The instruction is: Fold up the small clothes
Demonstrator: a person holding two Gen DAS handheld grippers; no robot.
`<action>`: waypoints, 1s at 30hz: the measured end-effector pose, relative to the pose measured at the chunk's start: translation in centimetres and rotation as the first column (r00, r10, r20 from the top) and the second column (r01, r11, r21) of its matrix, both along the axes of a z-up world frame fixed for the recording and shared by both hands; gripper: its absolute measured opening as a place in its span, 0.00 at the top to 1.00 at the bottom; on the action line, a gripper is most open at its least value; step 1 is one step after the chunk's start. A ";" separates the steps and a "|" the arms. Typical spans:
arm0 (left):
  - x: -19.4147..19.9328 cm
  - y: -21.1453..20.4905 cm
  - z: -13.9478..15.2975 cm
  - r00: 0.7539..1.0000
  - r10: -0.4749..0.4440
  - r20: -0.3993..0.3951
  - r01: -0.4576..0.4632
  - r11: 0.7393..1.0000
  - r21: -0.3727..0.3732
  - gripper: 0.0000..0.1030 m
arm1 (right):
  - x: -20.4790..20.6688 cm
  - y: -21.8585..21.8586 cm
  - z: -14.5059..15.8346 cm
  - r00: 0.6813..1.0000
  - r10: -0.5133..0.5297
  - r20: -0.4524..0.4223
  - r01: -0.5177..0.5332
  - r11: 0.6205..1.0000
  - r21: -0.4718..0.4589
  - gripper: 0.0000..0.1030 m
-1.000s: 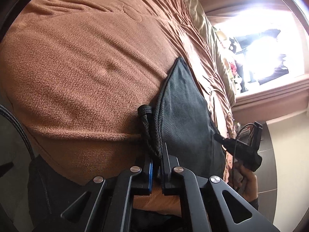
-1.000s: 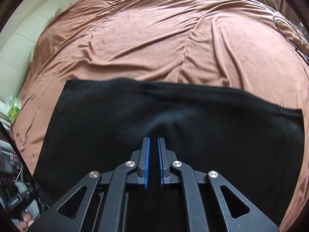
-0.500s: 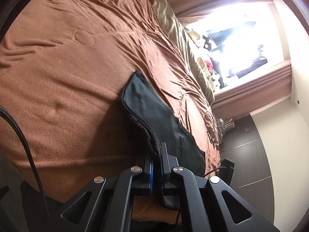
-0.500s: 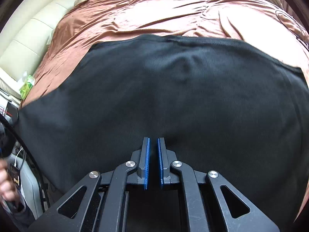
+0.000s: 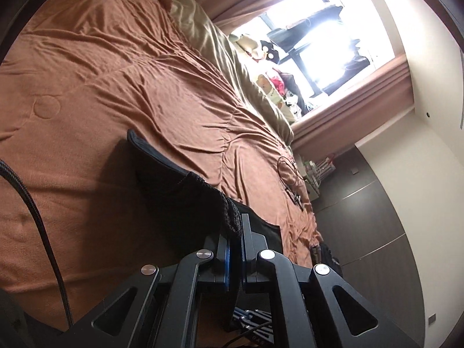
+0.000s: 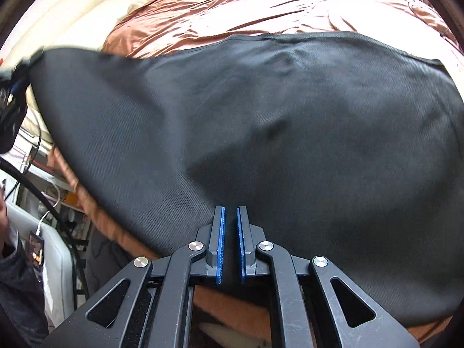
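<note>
Lifting one corner of the black ribbed-knit garment (image 6: 290, 133) off the rust-brown bed cover (image 5: 116, 81), the left gripper (image 5: 235, 232) has risen, jaws clenched on it; right gripper (image 6: 229, 232) pinches the near hem, starting a fold.

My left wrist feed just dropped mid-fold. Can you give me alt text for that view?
The left gripper is shut on a mesh-edged corner of the black knit garment, lifting it off the rust-brown fleece bedspread, where its shadow falls. Beyond lie beige pillows under a bright curtained window, and a thin black cable on the bedspread.
</note>
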State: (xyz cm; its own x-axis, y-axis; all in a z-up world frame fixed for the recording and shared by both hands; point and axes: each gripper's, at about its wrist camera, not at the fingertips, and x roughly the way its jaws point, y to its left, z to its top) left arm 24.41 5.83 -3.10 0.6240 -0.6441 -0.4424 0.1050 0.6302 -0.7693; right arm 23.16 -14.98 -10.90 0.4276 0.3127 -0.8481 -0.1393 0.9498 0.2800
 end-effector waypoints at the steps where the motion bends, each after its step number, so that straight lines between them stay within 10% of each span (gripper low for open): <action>1: 0.2 -0.6 0.4 1.000 -0.012 0.006 0.012 1.000 0.004 0.95 | -0.4 -0.1 0.0 1.000 0.005 0.000 -0.005 1.000 0.009 0.95; 11: 1.3 -6.4 3.7 0.991 -0.117 0.060 0.115 0.992 0.044 0.95 | -3.2 -5.1 2.5 0.996 -0.064 0.065 0.064 0.998 -0.001 0.92; 15: 1.5 -9.0 4.9 0.984 -0.160 0.073 0.156 0.986 0.060 0.95 | -4.9 -8.1 4.3 0.983 -0.130 0.133 0.132 0.991 -0.004 0.39; 30: 1.7 -20.2 6.3 0.938 -0.335 0.087 0.322 0.938 0.131 0.95 | -12.0 -18.2 6.5 0.931 -0.312 0.188 0.297 0.949 0.102 0.39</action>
